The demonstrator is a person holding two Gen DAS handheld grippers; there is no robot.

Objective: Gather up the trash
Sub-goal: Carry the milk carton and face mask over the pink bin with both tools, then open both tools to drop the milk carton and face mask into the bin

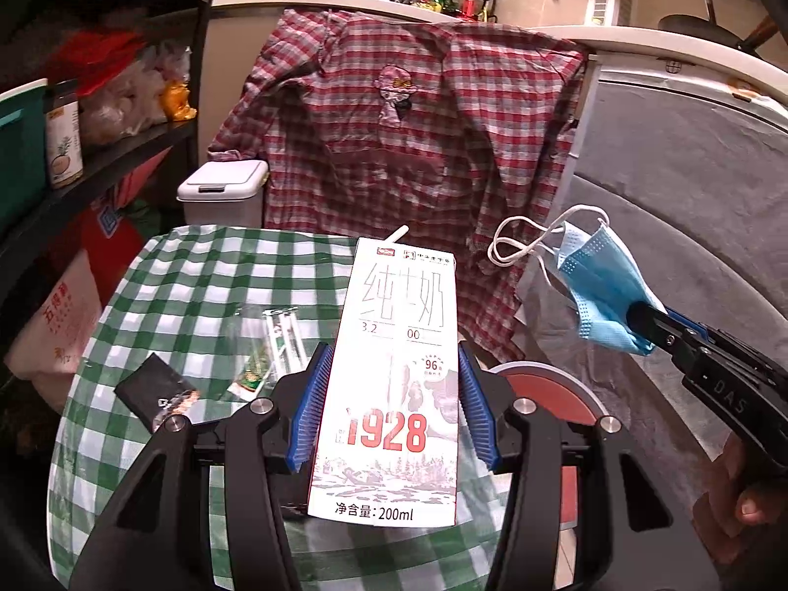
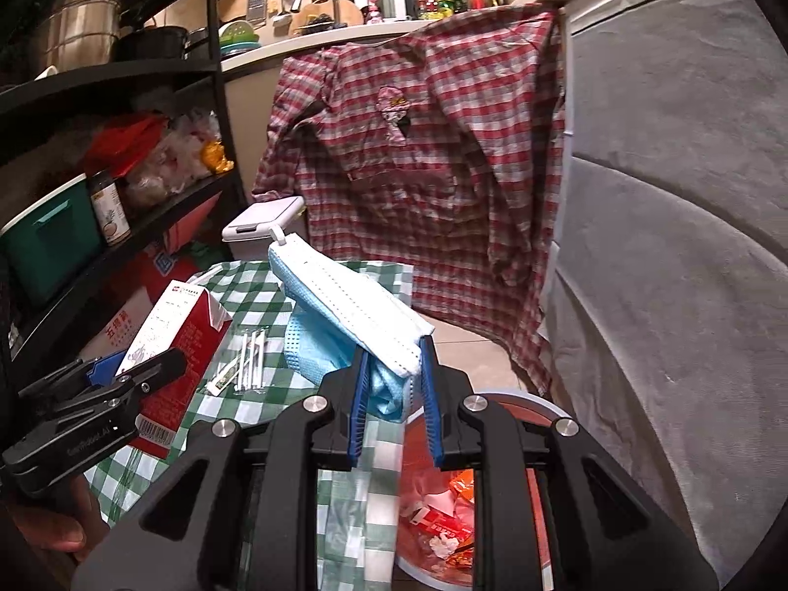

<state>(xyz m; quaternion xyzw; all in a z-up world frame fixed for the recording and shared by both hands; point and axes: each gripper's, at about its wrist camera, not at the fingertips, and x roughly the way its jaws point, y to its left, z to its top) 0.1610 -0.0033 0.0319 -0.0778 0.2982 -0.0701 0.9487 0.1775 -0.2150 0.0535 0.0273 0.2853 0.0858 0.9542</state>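
My left gripper [image 1: 391, 369] is shut on a white and red 200 ml milk carton [image 1: 394, 374], held above the green checked table [image 1: 187, 276]; the carton also shows in the right wrist view [image 2: 177, 340]. My right gripper [image 2: 394, 374] is shut on a blue face mask [image 2: 344, 310], held above the red trash bin [image 2: 537, 409], which holds crumpled wrappers. In the left wrist view the mask [image 1: 601, 285] hangs from the right gripper [image 1: 640, 317] past the table's right edge, above the red bin [image 1: 546, 389]. A clear straw wrapper [image 1: 276, 340] and a black packet [image 1: 155, 389] lie on the table.
A white lidded bin [image 1: 221, 192] stands behind the table. A red plaid shirt [image 1: 418, 147] hangs from the counter. A black shelf [image 1: 98, 147] with jars and bags is at the left. A grey covered surface [image 1: 689, 197] fills the right.
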